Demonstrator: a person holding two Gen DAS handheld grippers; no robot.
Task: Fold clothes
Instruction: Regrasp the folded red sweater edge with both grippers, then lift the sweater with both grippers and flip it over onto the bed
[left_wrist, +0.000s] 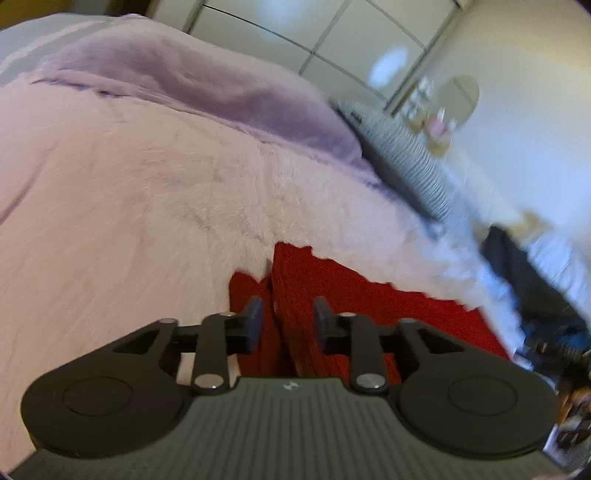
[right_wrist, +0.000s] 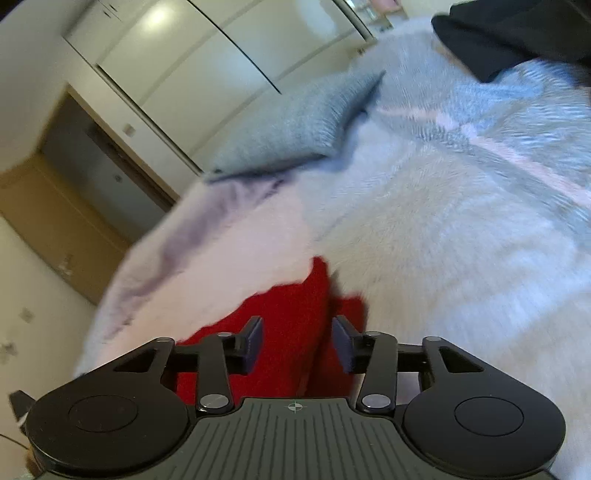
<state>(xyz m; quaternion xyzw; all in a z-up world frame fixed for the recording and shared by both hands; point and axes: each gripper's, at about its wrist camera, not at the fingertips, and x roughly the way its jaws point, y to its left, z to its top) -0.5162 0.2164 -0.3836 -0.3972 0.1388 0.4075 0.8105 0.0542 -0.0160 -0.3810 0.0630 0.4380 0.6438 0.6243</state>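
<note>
Red knit garment (left_wrist: 332, 295) lies on a fluffy pale pink bedspread (left_wrist: 129, 206), bunched into soft ridges, close below both cameras. No earlier view is on hand, and both pictures are blurred.

From the left wrist view, the left gripper (left_wrist: 288, 323) hangs just over the red cloth. Its 2 dark fingers (left_wrist: 254, 321) stand apart with a clear gap; a fold of the cloth runs under that gap, and the pads do not press on it. Beyond, a lilac blanket (left_wrist: 221, 88) covers the far part of the bed, white wardrobe doors (left_wrist: 332, 33) line the wall, and a ribbed grey panel (left_wrist: 406, 155) stands past the bed's edge.

From the right wrist view, the right gripper (right_wrist: 297, 341) is spread as well, its fingers (right_wrist: 341, 343) on either side of a raised ridge of the red garment (right_wrist: 288, 317), not pinching it. Ahead lie a grey pillow (right_wrist: 295, 125), a pale blue fuzzy blanket (right_wrist: 498, 110) with pink stripes, and a black item (right_wrist: 509, 33) at the far top. A brown door (right_wrist: 74, 206) shows at left.
</note>
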